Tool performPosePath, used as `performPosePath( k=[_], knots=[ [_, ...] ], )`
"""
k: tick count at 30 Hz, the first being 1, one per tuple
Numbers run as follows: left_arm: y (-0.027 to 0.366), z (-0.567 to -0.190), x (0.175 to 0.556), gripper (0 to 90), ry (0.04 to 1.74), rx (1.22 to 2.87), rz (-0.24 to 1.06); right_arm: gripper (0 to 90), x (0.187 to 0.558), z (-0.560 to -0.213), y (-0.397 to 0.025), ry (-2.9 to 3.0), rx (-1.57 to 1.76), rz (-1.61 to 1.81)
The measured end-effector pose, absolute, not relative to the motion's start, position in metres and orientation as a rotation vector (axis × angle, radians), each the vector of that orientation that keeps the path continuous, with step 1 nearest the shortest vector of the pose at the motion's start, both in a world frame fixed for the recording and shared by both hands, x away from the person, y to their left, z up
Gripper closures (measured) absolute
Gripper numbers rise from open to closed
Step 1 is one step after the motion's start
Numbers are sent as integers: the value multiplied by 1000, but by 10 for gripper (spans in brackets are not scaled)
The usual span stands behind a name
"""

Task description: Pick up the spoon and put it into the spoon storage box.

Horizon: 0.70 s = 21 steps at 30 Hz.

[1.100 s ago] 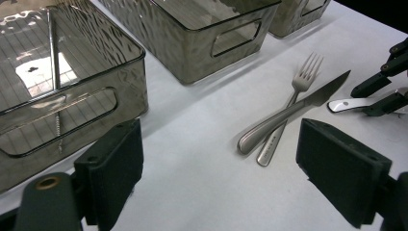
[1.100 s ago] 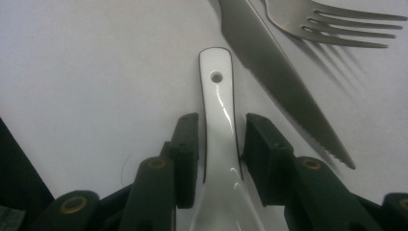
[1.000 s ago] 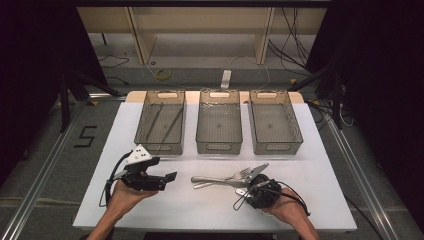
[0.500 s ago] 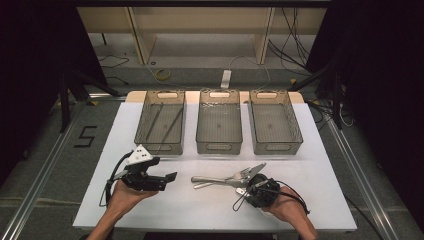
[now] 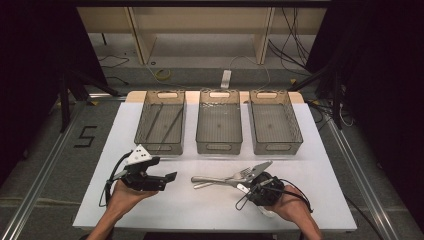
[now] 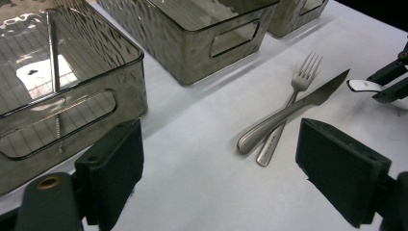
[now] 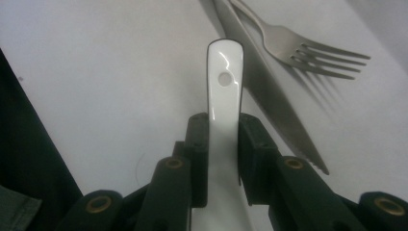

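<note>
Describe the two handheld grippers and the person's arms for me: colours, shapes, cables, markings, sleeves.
Both grippers are black, with two blocky black jaws and brass-coloured pivot pins. The left gripper carries a light grey three-cornered plate with small dark dots on top; the right gripper shows none. A thin black cable loops from each. The forearms look bare; no sleeve is visible.

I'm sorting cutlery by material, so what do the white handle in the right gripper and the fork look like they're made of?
The white handle looks like glossy ceramic or hard plastic, with sharp highlights; I can't tell which. The fork looks like brushed steel, grey with a dull metallic sheen.
</note>
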<state>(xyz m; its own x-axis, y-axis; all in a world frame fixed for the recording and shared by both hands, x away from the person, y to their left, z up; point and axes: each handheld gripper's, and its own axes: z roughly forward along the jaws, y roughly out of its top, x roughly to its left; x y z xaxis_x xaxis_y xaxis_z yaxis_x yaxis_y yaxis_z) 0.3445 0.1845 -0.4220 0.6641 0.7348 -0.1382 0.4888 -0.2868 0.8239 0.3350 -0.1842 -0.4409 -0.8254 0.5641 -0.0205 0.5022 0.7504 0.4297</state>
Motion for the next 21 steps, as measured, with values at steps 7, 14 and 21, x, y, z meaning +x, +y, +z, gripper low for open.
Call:
performPosePath(
  k=[7,14,21],
  knots=[
    [185,-421,344,164,952,1933,351,762,338,-432,-189,2764,875,686],
    [185,-420,344,164,941,1910,351,762,347,-419,-192,2714,885,744],
    [186,-419,343,164,942,1899,351,762,361,-408,-190,2672,892,823]
  ],
)
